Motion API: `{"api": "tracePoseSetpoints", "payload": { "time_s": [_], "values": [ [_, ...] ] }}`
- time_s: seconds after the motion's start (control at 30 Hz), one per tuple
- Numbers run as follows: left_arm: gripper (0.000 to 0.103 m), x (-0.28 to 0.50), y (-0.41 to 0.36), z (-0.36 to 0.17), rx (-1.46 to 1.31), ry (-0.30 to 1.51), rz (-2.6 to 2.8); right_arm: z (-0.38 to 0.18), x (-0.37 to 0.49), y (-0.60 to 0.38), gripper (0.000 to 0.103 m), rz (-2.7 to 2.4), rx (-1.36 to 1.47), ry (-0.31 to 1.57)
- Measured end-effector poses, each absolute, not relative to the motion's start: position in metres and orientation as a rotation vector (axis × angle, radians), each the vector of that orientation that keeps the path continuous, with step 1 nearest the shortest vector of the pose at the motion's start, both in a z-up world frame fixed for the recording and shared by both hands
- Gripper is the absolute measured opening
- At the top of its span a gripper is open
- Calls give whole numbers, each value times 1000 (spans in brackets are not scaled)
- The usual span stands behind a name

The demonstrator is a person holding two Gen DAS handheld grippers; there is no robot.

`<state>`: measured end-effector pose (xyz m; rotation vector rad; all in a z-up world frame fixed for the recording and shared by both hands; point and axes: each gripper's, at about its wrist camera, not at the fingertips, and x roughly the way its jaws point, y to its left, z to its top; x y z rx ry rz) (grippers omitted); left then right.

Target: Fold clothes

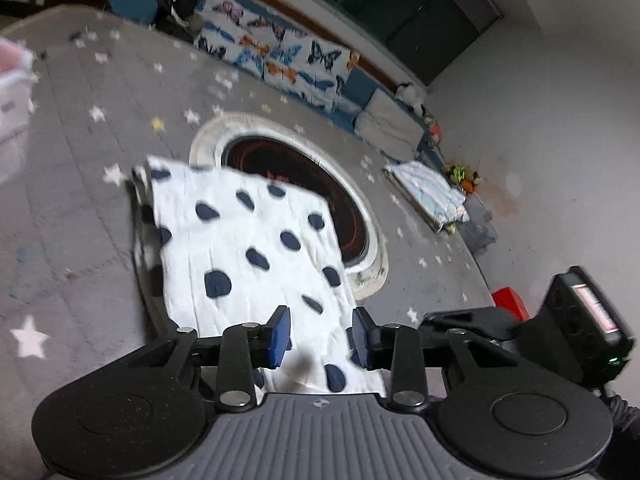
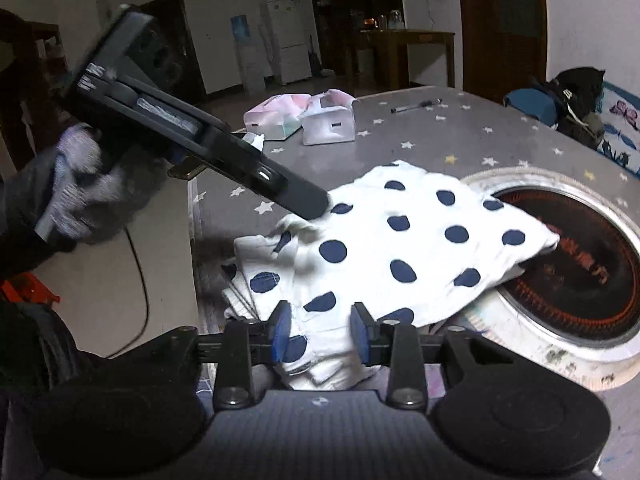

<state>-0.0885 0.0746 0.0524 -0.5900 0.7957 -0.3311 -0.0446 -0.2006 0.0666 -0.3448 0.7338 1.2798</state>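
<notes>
Star-print table (image 1: 80, 184) carries your folded garment (image 1: 248, 240); both tongs, left (image 1: 320, 338) and right (image 2: 320, 334), gape partway, gripping nothing; final tidying remains.

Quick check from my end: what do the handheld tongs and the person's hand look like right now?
Both the left tongs and the right tongs are black, with blue pads on the fingers, silver rivets and a ribbed grey body. The hand on the left tongs wears a grey knit glove and a dark sleeve.
</notes>
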Motion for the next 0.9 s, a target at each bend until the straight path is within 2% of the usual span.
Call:
{"api": "tracePoseSetpoints", "payload": {
  "time_s": [0.2, 0.23, 0.3, 0.53, 0.9],
  "values": [
    [36, -87, 70, 39, -563, 822, -359, 80, -24, -214, 39, 1215, -293, 720],
    [37, -88, 68, 39, -553, 819, -362, 82, -18, -214, 41, 1195, -287, 711],
    [39, -89, 65, 39, -524, 818, -368, 85, -4, -212, 51, 1148, -272, 699],
    [44, -90, 55, 33, -475, 830, -385, 76, 53, -182, 54, 1036, -210, 709],
    [49, -89, 58, 23, -497, 841, -404, 31, 106, -146, 54, 924, -213, 822]
  ]
}}
